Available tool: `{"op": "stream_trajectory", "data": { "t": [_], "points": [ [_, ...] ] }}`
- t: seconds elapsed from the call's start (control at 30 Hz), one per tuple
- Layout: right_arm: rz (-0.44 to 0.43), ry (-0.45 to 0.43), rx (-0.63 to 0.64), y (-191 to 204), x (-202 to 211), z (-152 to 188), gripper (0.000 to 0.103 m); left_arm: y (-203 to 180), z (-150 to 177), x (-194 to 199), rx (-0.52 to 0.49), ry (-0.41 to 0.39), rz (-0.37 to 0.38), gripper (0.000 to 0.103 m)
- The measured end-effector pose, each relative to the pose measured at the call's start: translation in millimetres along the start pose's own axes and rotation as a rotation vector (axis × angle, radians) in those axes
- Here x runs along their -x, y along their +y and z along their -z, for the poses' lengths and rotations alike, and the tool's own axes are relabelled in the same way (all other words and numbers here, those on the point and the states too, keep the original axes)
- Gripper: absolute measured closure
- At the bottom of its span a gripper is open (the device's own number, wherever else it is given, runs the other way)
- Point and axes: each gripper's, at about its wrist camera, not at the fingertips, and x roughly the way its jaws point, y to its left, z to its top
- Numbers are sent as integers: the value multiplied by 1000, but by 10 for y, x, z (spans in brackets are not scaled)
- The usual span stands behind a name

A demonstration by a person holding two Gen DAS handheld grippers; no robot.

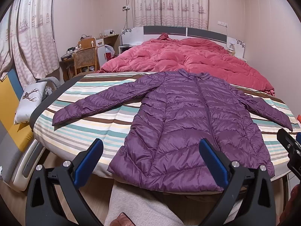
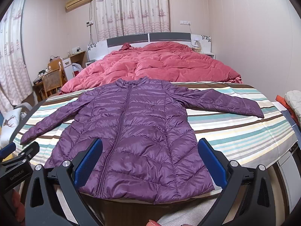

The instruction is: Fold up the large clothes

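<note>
A bedroom is being shown, with a striped bedsheet (image 1: 90, 130) on which a purple down coat (image 2: 135, 131) is being displayed flat, zipped, collar at twelve o'clock, hem at six. The left gripper (image 1: 150, 156) and right gripper (image 2: 150, 156) are being held wide apart, empty, just short of the hem; neither is judged nearer.

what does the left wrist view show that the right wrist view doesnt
Only the left wrist view shows the yellow and blue panel at its left edge. Only the right wrist view shows the pile of clothes at its right edge. Both show the purple jacket spread flat on the striped sheet, the red duvet and both open grippers: left, right.
</note>
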Motion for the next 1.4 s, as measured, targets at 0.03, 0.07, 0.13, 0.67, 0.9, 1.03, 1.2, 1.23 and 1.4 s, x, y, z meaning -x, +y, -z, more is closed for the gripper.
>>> {"op": "stream_trajectory", "data": {
  "t": [0.03, 0.07, 0.13, 0.67, 0.9, 1.03, 1.2, 1.23, 1.4],
  "points": [
    [-1, -1, 0, -3, 3, 0, 3, -1, 1, 2, 0, 0, 1, 2],
    [-2, 0, -1, -2, -2, -2, 3, -3, 1, 0, -1, 0, 1, 2],
    [0, 1, -1, 0, -1, -1, 3, 2, -1, 1, 0, 0, 3, 2],
    [-3, 13, -2, -2, -14, -4, 3, 14, 6, -14, 2, 9, 6, 2],
    [-3, 19, -2, 2, -24, 8, 3, 24, -1, -16, 7, 12, 5, 2],
    [-4, 22, -1, 10, -28, 12, 3, 33, 2, -31, 8, 17, 6, 2],
    [-4, 22, -1, 6, -28, 10, 3, 42, 7, -55, 10, 24, 5, 2],
    [-4, 22, -1, 10, -28, 13, 3, 43, 8, -56, 10, 24, 5, 2],
    [-5, 23, -2, 6, -22, 11, 3, 43, 10, -58, 11, 25, 6, 2]
  ]
}}
